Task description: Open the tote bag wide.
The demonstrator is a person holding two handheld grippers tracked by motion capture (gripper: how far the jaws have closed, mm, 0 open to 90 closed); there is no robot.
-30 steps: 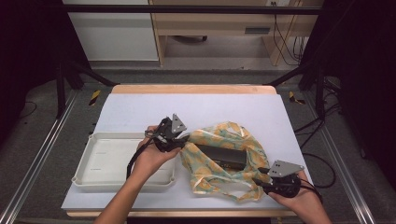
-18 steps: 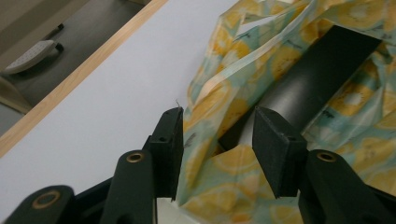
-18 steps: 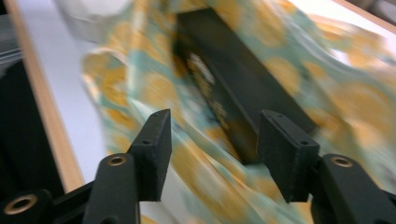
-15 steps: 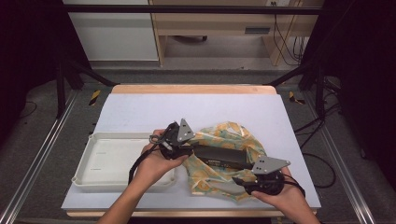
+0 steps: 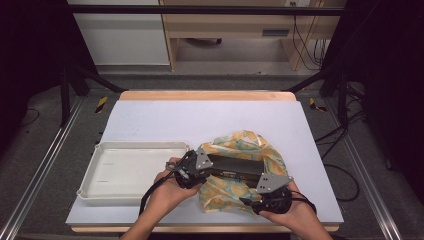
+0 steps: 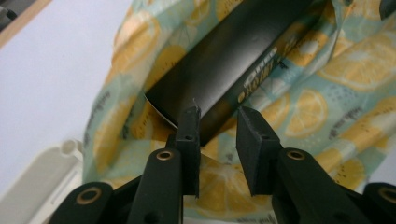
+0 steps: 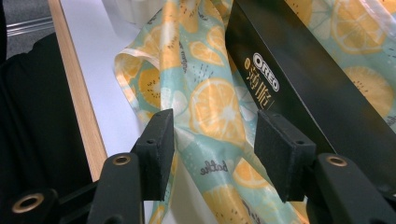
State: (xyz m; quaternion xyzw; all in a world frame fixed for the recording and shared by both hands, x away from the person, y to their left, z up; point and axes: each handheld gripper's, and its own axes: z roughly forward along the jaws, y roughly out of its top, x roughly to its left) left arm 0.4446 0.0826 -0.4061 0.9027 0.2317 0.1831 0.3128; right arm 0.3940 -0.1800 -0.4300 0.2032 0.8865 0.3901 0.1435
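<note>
A black Oreo box point(image 5: 235, 168) lies on a lemon-print cloth point(image 5: 240, 139) at the table's front right. My left gripper point(image 5: 207, 173) is at the box's left end. In the left gripper view its jaws have just been closing; the gripper point(image 6: 217, 114) is open, with the corner of the box point(image 6: 224, 60) at the fingertips point(image 6: 191, 122) over the cloth point(image 6: 327, 107). My right gripper point(image 5: 246, 202) sits at the cloth's front edge. It point(image 7: 215, 121) is open, its jaws just narrowed a little, with a fold of cloth point(image 7: 219, 112) loose between the pads and the box point(image 7: 322, 88) to the right.
A white tray point(image 5: 135, 145) stands left of the cloth, close to my left hand point(image 5: 165, 192); its rim point(image 6: 42, 182) also appears in the left gripper view. The table's wooden front edge point(image 7: 77, 88) runs just beside my right gripper. Bare white tabletop point(image 5: 200, 117) lies behind the cloth.
My left gripper has come nearer the front and right, onto the box's left end, and its jaws have narrowed. My right gripper has slid left along the front edge to the cloth.
</note>
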